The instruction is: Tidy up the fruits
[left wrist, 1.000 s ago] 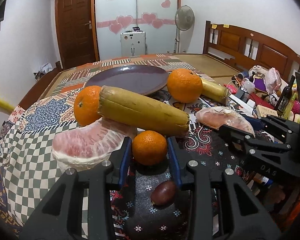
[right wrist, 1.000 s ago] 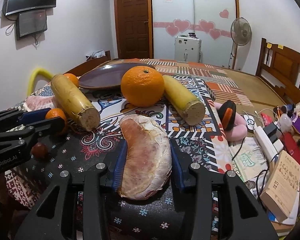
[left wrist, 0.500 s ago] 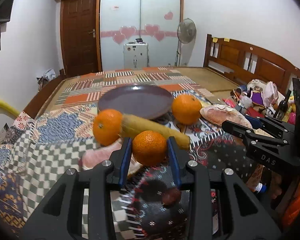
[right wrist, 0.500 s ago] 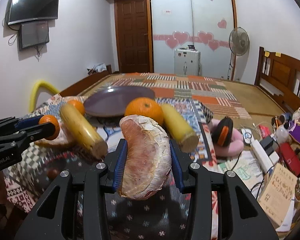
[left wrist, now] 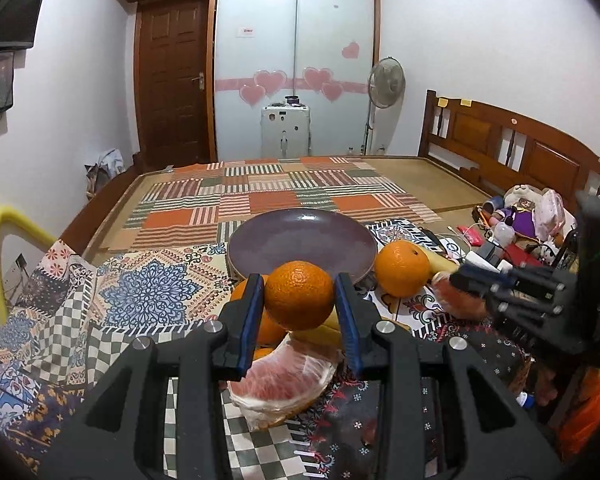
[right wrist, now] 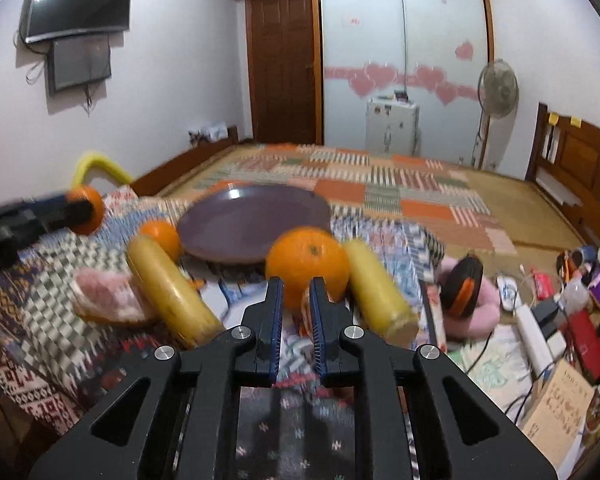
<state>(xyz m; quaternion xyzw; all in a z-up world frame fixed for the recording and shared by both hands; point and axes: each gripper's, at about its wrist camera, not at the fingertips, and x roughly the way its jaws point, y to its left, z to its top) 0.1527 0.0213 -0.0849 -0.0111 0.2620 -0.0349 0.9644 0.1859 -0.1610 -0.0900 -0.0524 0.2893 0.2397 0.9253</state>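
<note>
Patchwork-covered bed [left wrist: 268, 196], purple plate [left wrist: 300, 240], large orange [right wrist: 308, 266], pomelo segment [left wrist: 284, 380], two yellow cobs [right wrist: 172, 300]

Orange mandarin [left wrist: 299, 295], purple plate [left wrist: 300, 240]

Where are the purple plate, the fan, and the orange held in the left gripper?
purple plate [left wrist: 300, 236], left wrist view, on its bare inner surface.
fan [right wrist: 497, 89], right wrist view, on the round grille.
orange [left wrist: 299, 295], left wrist view, middle of its peel, between the left gripper's blue pads.

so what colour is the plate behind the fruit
The plate is a dull purple, plain with no pattern. It shows best in the left wrist view.
</note>
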